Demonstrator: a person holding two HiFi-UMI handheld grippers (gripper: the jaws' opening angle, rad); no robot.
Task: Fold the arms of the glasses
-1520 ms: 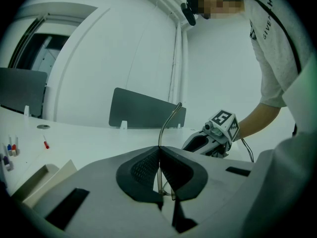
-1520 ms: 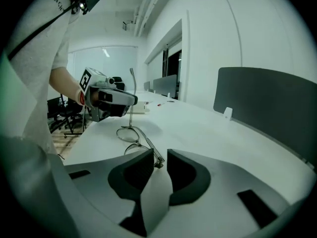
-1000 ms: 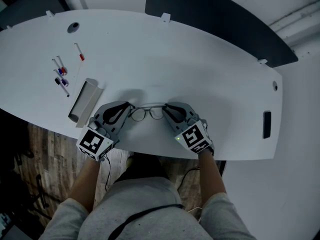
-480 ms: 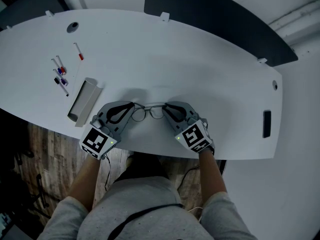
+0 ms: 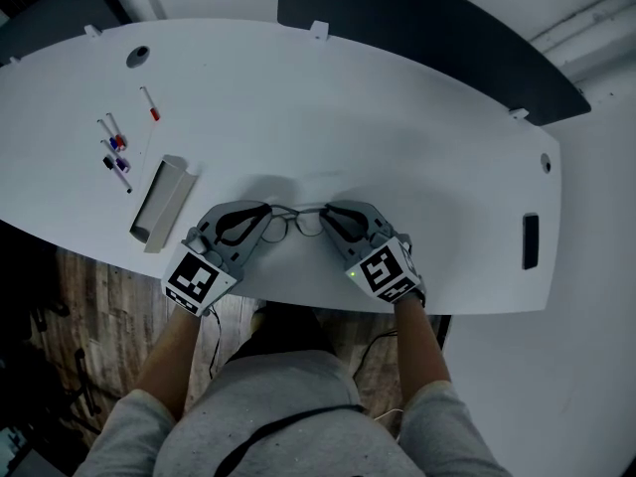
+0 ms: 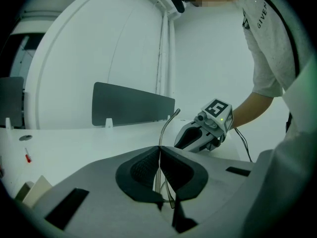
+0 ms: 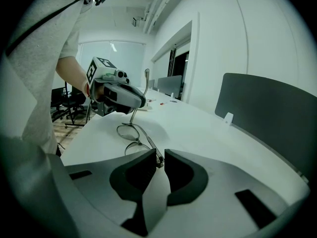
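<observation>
A thin wire-framed pair of glasses (image 5: 295,223) lies on the white table (image 5: 397,127) near its front edge, between my two grippers. My left gripper (image 5: 265,213) is shut on the left arm of the glasses (image 6: 167,125), which rises between its pads and curves up toward the right. In the right gripper view that arm (image 7: 141,89) stands up from the lenses (image 7: 130,131) under the left gripper (image 7: 119,95). My right gripper (image 5: 326,214) is closed on the frame's right end at the hinge (image 7: 158,158); it also shows in the left gripper view (image 6: 200,135).
Several markers (image 5: 117,147) lie at the far left, with a grey tray (image 5: 159,204) just left of the left gripper. A dark divider panel (image 5: 427,28) stands along the back edge. A black slot (image 5: 530,243) sits in the table at the right. The table's front edge is right below the grippers.
My left gripper has shifted a little to the right, toward the lenses, and rolled slightly with the arm in it. The right gripper has stayed put.
</observation>
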